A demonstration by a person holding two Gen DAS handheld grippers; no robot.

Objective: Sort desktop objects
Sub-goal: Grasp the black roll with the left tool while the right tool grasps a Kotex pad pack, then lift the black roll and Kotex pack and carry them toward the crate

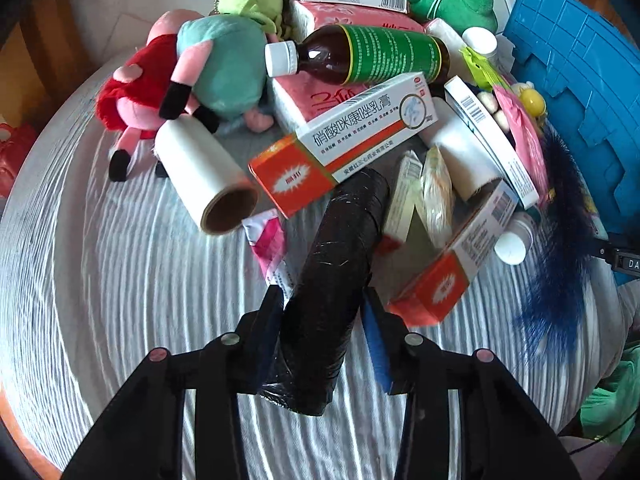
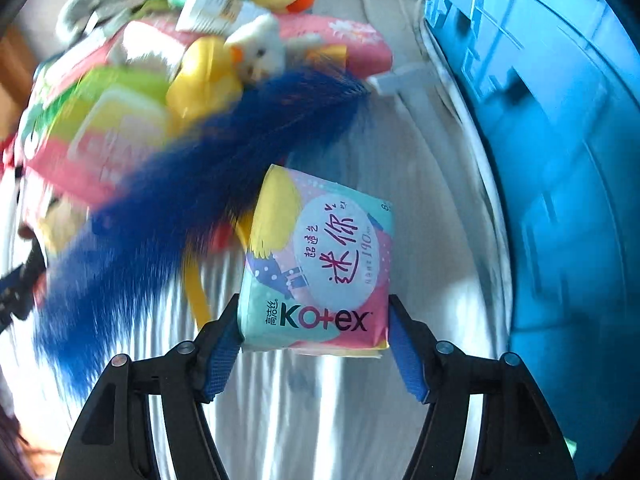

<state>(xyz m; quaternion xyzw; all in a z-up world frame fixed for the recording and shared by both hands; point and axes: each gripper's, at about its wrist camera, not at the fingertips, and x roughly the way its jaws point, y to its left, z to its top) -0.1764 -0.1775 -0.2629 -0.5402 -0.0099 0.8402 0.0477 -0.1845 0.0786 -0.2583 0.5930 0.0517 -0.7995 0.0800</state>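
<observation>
1. Left gripper (image 1: 324, 312) has its jaws closed partway on a black roll (image 1: 332, 292), gripping near the roll's lower end at centre-bottom of the frame; the far end points up into the pile.
2. Right gripper (image 2: 314, 336) is closed to about the width of a Kotex pack (image 2: 320, 264) and pinches its lower edge, at centre of its frame.
3. Risk, left: the roll's far end touches the orange-and-white medicine box (image 1: 340, 140), which the brown bottle (image 1: 356, 56) seems to rest on. Dragging could topple both.
4. Risk, right: the blue furry tail (image 2: 192, 200) overlaps the pack's upper-left corner and may snag. A soft pack held only by its edge could also slip.
5. Blue crate (image 2: 560, 160) fills the right of both frames; only its outer wall shows, so contents cannot be told.
</observation>
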